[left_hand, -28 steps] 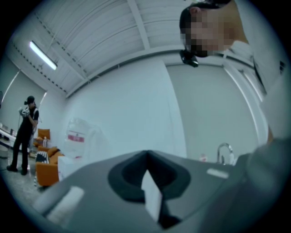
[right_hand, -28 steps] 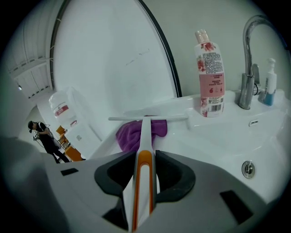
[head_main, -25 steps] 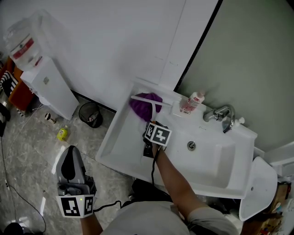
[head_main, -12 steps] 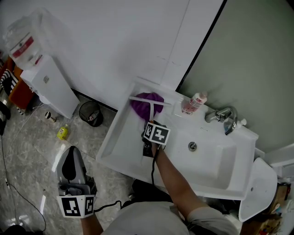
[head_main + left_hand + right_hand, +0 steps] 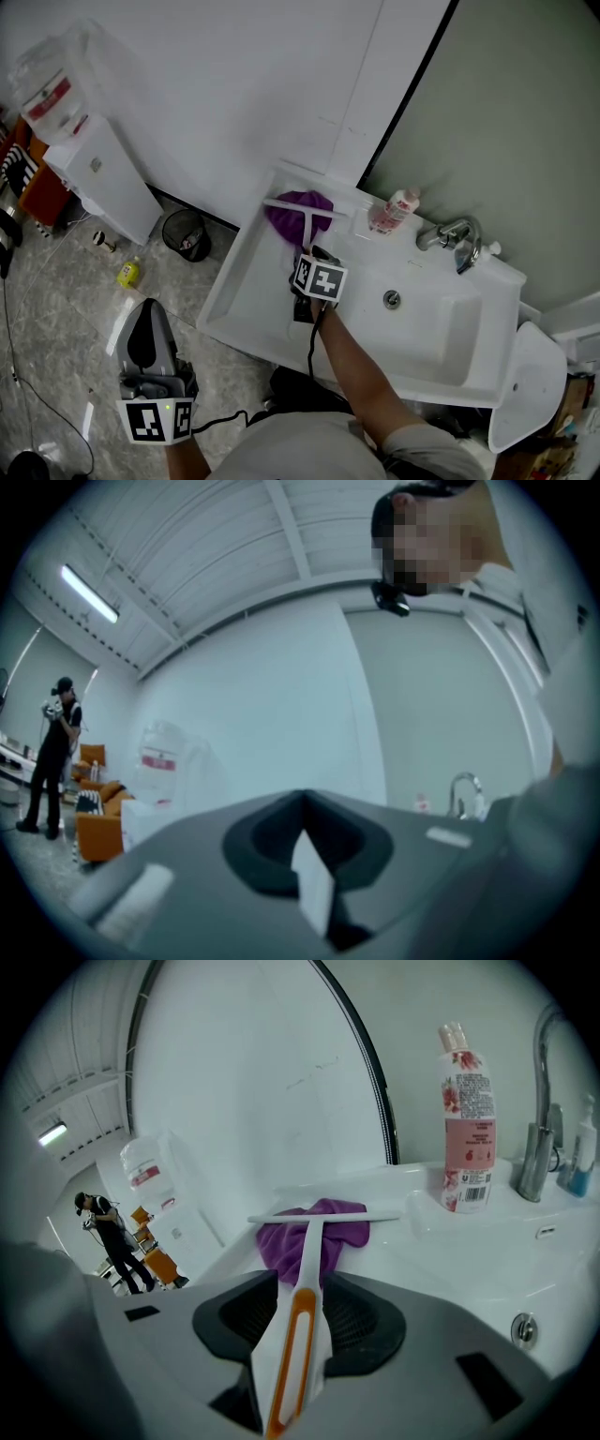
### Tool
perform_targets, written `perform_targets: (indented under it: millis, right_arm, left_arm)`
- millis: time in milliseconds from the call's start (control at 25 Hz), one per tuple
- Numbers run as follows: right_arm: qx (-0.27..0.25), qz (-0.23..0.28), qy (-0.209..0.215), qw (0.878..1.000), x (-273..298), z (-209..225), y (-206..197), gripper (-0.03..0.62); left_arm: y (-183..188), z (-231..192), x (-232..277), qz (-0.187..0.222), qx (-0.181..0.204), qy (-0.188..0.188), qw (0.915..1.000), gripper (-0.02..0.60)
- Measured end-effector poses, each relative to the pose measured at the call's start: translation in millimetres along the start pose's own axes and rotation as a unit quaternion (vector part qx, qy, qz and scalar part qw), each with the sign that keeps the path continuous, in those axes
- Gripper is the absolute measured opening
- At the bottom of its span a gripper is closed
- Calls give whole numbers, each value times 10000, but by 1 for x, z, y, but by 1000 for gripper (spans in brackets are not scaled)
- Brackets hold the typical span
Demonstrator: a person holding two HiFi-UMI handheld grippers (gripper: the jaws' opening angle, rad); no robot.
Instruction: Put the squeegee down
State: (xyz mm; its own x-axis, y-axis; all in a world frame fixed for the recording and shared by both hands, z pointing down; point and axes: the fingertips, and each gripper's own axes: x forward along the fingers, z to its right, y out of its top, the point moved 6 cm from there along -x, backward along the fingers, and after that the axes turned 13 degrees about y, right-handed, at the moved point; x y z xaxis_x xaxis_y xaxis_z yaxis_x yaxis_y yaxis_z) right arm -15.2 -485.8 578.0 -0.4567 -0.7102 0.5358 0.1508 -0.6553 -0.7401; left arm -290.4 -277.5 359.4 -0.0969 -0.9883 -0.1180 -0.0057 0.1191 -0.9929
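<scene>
The squeegee (image 5: 309,1241), white with an orange stripe on its handle, lies on the sink's left ledge. Its blade rests across a purple cloth (image 5: 281,1237). The handle runs back between the jaws of my right gripper (image 5: 300,1309). Those jaws are opening and stand wide, with the pads beside the handle rather than pressing on it. From the head view the squeegee (image 5: 306,217) and cloth (image 5: 292,217) lie just beyond the right gripper (image 5: 310,251). My left gripper (image 5: 147,314) hangs low over the floor at the left, jaws together and empty; its own view shows the pads (image 5: 267,841) closed.
The white sink (image 5: 441,323) has a faucet (image 5: 452,235) and a pink soap bottle (image 5: 392,210) on its back ledge. A black bin (image 5: 184,232), a water dispenser (image 5: 89,159) and a yellow bottle (image 5: 128,273) stand on the floor at the left. A person (image 5: 52,752) stands far off.
The right gripper has edged slightly back toward me while the squeegee stays on the cloth. The left gripper has not moved.
</scene>
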Motion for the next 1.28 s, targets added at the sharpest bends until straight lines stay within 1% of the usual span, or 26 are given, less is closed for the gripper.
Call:
perform_targets:
  millis: [80,200,280,320,560,840,1040,1280]
  right_arm:
    - [-139,108,-19,9998,-8,-3,3,135]
    - [-405,211,-41,9990,-21,-7,4,78]
    - [-570,270,-44,9980,-31,-10,2,18]
    - [-642,302,-9,9975,-37,-12,2,2]
    - [-1044,602,273,9923,-74,-27,1,0]
    - [-1251,1010,552,9854,-122,-44,4,2]
    - [-1523,1363,682,9765,-158,-58,8,2]
    - [-1916,1653,719,9648,-196,-75,10,2]
  left_arm:
    - [2,2,-2,37,-7,-23,10000,8]
    - [6,5,-4,88,-15,-71,9999,8]
    - [8,7,-7,119,-19,-111,9999,8]
    - [9,8,-9,138,-23,-133,9998,8]
    - [16,13,-22,225,-61,-230,9995,8]
    - [24,20,-39,314,-115,-317,9989,8]
    - [29,23,-54,381,-178,-345,9985,8]
    - [36,22,-70,462,-220,-346,9981,8]
